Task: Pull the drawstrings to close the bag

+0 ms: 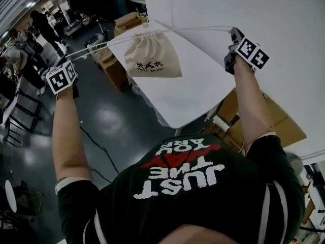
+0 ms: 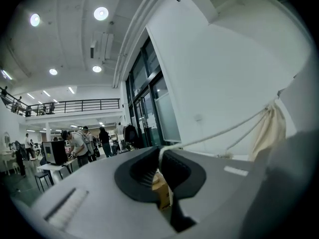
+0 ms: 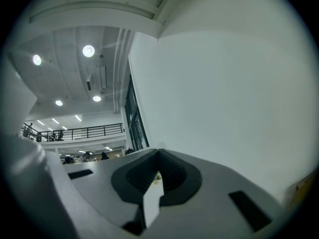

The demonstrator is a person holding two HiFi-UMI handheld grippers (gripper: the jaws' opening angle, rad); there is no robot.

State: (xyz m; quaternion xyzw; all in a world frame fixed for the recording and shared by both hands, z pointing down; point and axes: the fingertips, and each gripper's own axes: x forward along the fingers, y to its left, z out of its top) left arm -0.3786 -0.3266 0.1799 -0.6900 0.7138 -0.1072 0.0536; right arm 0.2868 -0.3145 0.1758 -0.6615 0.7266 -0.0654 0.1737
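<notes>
White tabletop [image 1: 203, 90] fills the middle of the head view, over a dark glossy floor [image 1: 111, 121]. The beige bag [image 1: 152, 55] lies flat on the far part of the table, printed side up, with its mouth gathered into tight pleats along the top edge.

From that puckered mouth the left drawstring [image 1: 96, 46] runs taut past the table's edge to the left gripper [image 1: 68, 65]. The right drawstring [image 1: 198, 29] stretches just as straight to the right gripper [image 1: 235, 35]. The two grippers are well apart, one on either side of the bag.

In the left gripper view the jaws are pressed together on the cord, which comes out of the pinch and leads across to the bag's cloth [image 2: 269, 128]. A tan bit [image 2: 160, 190] sits behind the pinch, perhaps the cord's knotted end; the view is too close to be sure. In the right gripper view the jaws are likewise closed on their cord, whose pale end [image 3: 151, 205] shows behind the pinch.

Cardboard boxes [image 1: 127, 20] stand beyond the table. People [image 2: 77, 143] move about the hall behind, and a white wall [image 3: 224, 93] rises on the right.
</notes>
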